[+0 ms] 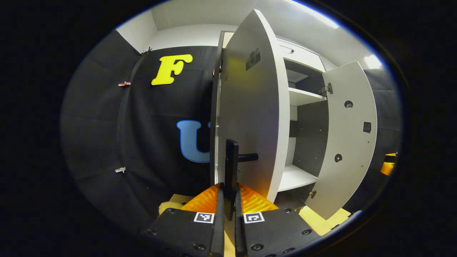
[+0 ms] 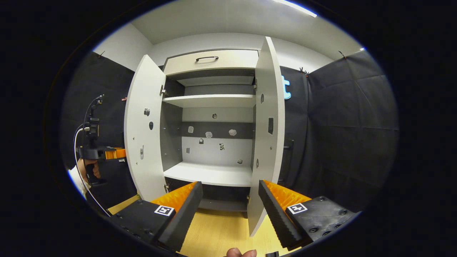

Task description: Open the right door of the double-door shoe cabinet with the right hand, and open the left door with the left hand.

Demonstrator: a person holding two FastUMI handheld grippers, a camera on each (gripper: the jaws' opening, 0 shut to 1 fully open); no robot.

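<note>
The shoe cabinet (image 2: 210, 101) stands with both doors swung out. In the left gripper view my left gripper (image 1: 228, 194) is shut on the dark upright handle (image 1: 231, 160) of the left door (image 1: 250, 107), whose outer face I see. The right door (image 1: 350, 135) hangs open farther right. In the right gripper view my right gripper (image 2: 228, 207) is open, a short way in front of the cabinet, nothing pressed between its fingers. The right door (image 2: 268, 135) stands edge-on just beyond its right finger; the left door (image 2: 144, 132) is open, with the left gripper (image 2: 107, 153) and a hand behind it.
Inside are bare white shelves (image 2: 209, 173) and a grey back panel. A drawer (image 2: 210, 60) with a dark handle tops the cabinet. Black cloth walls (image 2: 342, 125) close in on both sides. Light wooden floor (image 2: 214, 232) lies in front.
</note>
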